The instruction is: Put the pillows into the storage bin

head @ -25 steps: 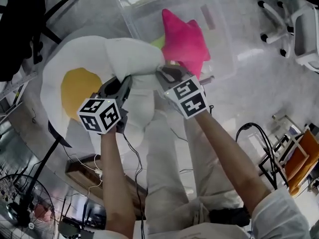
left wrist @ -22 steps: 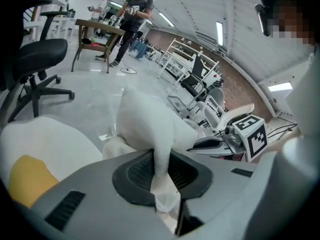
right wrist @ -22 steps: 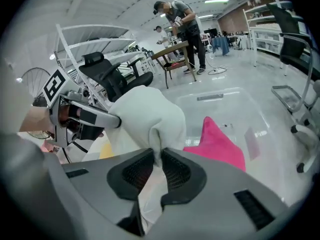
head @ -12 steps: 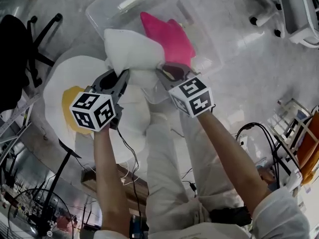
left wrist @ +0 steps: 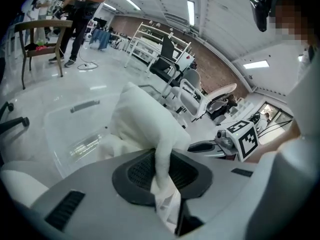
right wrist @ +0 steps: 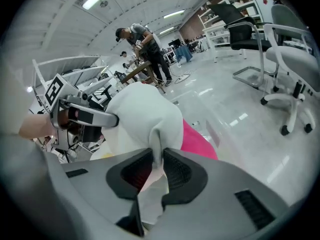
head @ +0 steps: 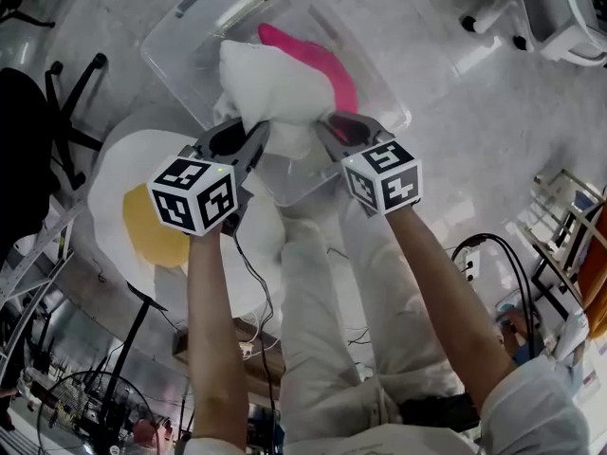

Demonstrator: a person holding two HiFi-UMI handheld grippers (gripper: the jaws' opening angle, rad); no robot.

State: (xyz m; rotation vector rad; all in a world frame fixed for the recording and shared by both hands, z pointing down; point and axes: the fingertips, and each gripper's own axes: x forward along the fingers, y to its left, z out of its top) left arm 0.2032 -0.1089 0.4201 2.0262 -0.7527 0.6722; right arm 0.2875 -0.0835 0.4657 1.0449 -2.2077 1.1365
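we hold white pillow (head: 270, 79) over storage bin (head: 169, 53) | left gripper (head: 258, 133), right gripper (head: 329, 123): jaws pinched shut on it | next: lower, let go

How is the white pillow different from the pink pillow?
The white pillow is white, the pink pillow bright pink. The white pillow is pinched by the left gripper and right gripper over the storage bin; the pink pillow lies inside it. Both look soft.

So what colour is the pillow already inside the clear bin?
Bright pink. The pillow shows best in the head view.
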